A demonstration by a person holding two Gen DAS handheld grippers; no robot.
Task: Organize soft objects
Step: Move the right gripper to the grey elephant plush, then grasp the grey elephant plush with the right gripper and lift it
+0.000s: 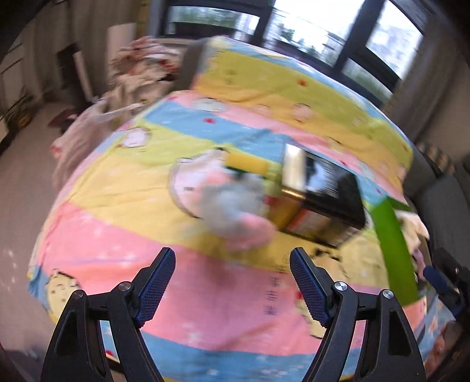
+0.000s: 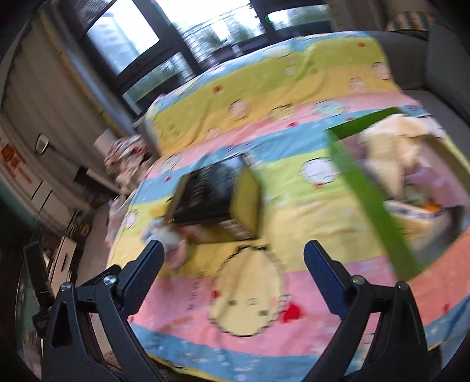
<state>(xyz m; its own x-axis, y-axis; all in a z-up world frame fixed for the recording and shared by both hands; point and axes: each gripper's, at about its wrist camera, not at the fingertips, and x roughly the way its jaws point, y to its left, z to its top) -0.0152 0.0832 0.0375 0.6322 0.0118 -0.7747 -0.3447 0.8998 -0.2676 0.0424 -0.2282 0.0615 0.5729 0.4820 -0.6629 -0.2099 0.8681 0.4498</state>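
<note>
A small grey and pink plush toy (image 1: 235, 205) lies on the striped cartoon blanket (image 1: 132, 235), blurred, just ahead of my left gripper (image 1: 232, 255). That gripper is open with nothing between its fingers. In the right wrist view the same plush toy (image 2: 173, 244) sits close to the left fingertip of my right gripper (image 2: 235, 246), which is open and empty over the blanket (image 2: 249, 293). A green-edged bin (image 2: 370, 199) at the right holds a cream plush (image 2: 387, 147) and other soft things. The bin's green edge (image 1: 393, 244) also shows at the right of the left wrist view.
A black and yellow box (image 1: 323, 199) (image 2: 217, 199) lies on the bed beside the plush toy. Crumpled pale bedding (image 1: 138, 67) is heaped at the bed's far left. Dark-framed windows (image 1: 293, 26) stand behind the bed. A grey chair (image 2: 440, 58) is at the far right.
</note>
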